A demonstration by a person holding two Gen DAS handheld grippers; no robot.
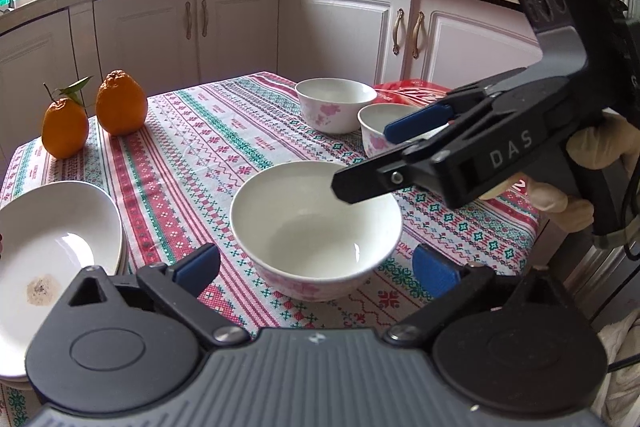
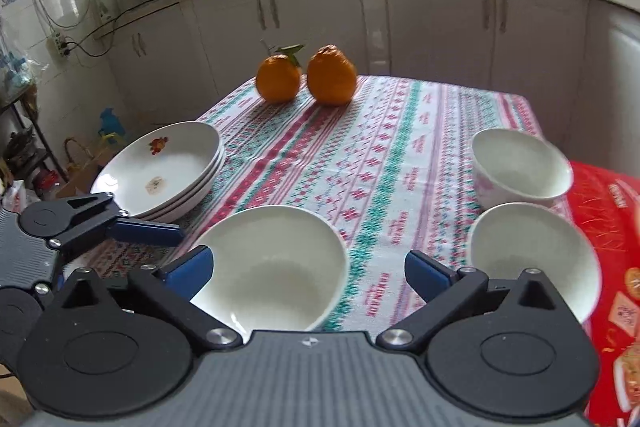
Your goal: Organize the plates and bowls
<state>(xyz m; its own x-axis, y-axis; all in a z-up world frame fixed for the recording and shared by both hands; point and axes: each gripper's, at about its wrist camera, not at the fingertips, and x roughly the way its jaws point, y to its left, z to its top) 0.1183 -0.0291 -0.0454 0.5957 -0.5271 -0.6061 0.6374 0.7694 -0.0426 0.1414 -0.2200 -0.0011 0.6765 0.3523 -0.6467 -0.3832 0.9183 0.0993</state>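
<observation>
Now both the left gripper (image 1: pixel 316 267) and right gripper (image 2: pixel 308 273) stand released, empty, over the near bowl (image 1: pixel 316 223).

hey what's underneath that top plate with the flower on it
The top plate sits on a stack of more white plates; their rims show at its edge, about two or three. Their faces are covered. The stack rests on the patterned tablecloth.
</observation>
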